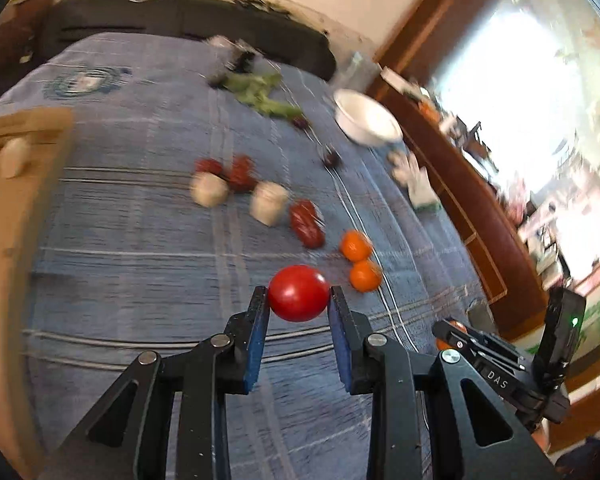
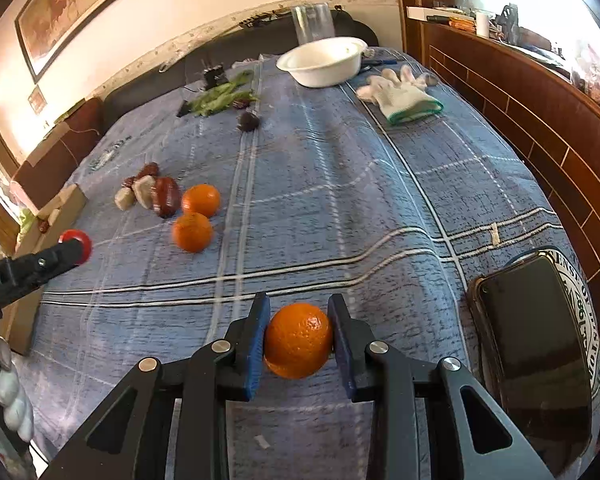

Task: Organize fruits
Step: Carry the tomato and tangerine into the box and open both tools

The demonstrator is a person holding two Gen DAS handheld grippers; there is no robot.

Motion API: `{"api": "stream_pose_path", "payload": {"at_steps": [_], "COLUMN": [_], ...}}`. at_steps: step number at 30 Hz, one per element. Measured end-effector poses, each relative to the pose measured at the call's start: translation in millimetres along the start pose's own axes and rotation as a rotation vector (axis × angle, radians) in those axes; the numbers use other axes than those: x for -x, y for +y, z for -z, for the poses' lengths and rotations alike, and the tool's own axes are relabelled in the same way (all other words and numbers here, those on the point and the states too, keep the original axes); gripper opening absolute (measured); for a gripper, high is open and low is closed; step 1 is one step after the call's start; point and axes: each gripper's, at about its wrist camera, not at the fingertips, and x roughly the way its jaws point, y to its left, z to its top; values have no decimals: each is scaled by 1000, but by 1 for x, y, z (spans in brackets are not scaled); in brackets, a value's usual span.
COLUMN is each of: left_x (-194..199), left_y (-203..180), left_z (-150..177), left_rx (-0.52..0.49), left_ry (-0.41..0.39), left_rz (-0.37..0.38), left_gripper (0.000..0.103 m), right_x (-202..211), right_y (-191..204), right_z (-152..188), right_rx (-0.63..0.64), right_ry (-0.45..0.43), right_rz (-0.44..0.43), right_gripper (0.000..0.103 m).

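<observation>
My left gripper (image 1: 299, 294) is shut on a red tomato (image 1: 298, 293), held above the blue checked cloth; in the right wrist view the left gripper and its tomato (image 2: 78, 242) show at the far left. My right gripper (image 2: 299, 312) is shut on an orange (image 2: 298, 340), low over the cloth's near part. Two more oranges (image 2: 196, 218) lie side by side on the cloth, also in the left wrist view (image 1: 360, 262). Beside them lie red dates (image 2: 166, 196) and pale chunks (image 2: 134, 194). A white bowl (image 2: 322, 62) stands at the far end.
A cardboard box (image 1: 16, 168) sits at the cloth's left edge. Green pods (image 2: 220, 98) and a dark fruit (image 2: 248, 120) lie near the far end. A white glove (image 2: 404, 94) lies right of the bowl. A black phone (image 2: 536, 348) lies near right. A wooden headboard (image 2: 520, 92) borders the right side.
</observation>
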Motion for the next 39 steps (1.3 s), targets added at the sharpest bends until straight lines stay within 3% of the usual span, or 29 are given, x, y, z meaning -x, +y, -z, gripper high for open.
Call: {"api": "stream_pose_path", "payload": {"at_steps": [8, 14, 17, 21, 27, 31, 36, 39], "left_x": [94, 134, 129, 104, 70, 62, 67, 76], "left_y": [78, 137, 166, 204, 252, 277, 285, 287], "left_z": [-13, -43, -63, -80, -90, -86, -87, -87], "left_rx": [136, 162, 169, 210, 268, 329, 351, 378], "left_ry": [-179, -199, -153, -81, 16, 43, 17, -6], "left_rz": [-94, -228, -296, -343, -396, -385, -369, -348], "left_gripper": [29, 29, 29, 29, 29, 29, 31, 35], "right_x": [18, 1, -19, -67, -135, -161, -176, -174], "right_y": [94, 190, 240, 300, 368, 389, 396, 397], "right_z": [-24, -53, -66, -79, -77, -73, -77, -78], "right_rx": [173, 290, 339, 361, 427, 457, 440, 407], "right_ry": [-49, -16, 3, 99, 214, 241, 253, 238], "right_rz": [-138, -334, -404, -473, -443, -415, -428, -454], "right_gripper": [33, 33, 33, 33, 34, 34, 35, 44]}}
